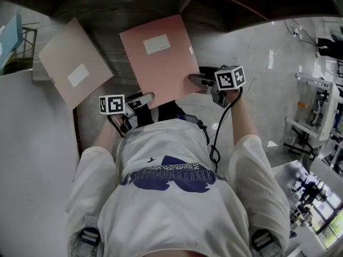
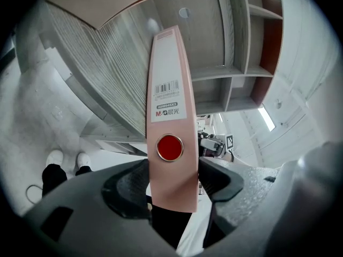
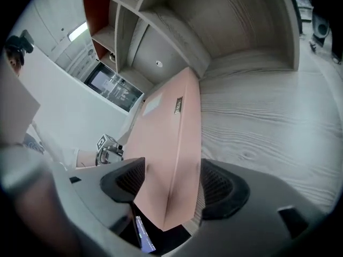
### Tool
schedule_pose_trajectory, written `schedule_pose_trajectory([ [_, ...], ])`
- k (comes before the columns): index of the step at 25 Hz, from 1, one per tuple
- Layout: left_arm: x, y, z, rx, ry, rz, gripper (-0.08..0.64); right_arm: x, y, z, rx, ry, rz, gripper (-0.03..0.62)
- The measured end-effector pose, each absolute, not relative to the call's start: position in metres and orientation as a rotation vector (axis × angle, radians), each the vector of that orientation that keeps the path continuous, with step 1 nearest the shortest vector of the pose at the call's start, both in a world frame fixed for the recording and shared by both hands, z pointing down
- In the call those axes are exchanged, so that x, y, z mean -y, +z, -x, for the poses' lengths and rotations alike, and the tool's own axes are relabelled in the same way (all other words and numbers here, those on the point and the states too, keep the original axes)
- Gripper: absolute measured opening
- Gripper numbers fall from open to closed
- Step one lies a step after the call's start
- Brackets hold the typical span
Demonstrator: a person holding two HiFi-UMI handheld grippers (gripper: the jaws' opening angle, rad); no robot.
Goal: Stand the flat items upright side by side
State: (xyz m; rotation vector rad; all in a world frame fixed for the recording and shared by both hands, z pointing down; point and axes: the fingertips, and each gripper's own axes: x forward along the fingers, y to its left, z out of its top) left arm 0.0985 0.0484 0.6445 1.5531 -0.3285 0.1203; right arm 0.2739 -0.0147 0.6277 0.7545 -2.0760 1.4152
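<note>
A person in a white shirt (image 1: 171, 197) is seen from above, with a gripper in each hand reached toward a grey wooden surface (image 1: 110, 23). A pink binder (image 1: 161, 63) is held between the two grippers, its broad cover with a white label turned up toward the head camera; whether its far edge rests on the wood cannot be told. The left gripper (image 1: 143, 98) is set at the binder's near left corner, and the right gripper (image 1: 195, 80) at its near right edge. In the left gripper view, the binder's narrow spine (image 2: 170, 116) is seen standing between the jaws of the left gripper (image 2: 172, 183), which are closed on it from both sides; a round red disc (image 2: 170, 147) and a barcode label (image 2: 166, 98) are carried on the spine. In the right gripper view, the binder's corner (image 3: 166, 143) is pinched across its thickness by the jaws of the right gripper (image 3: 171, 189), one pad on the cover and one on the far side, with the wood grain (image 3: 257, 127) spread to the right. A beige folder (image 1: 75, 63) is laid flat on the same surface, to the left of the binder and apart from it. Open shelf compartments (image 3: 123, 25) are visible behind.
</note>
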Motion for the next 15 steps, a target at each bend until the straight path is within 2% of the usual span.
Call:
schedule_pose_trajectory([
  [2,-0.0477,0.6441,-0.0986,0.339,0.119,-1.554,0.296,0.0127,0.6311,-0.2713,2.078,1.457,-0.705,0.299],
  [15,-0.0489,0.6443,-0.0978,0.383,0.108,-1.555,0.293,0.0107,0.6318,-0.2725,2.089,1.498,-0.615,0.275],
])
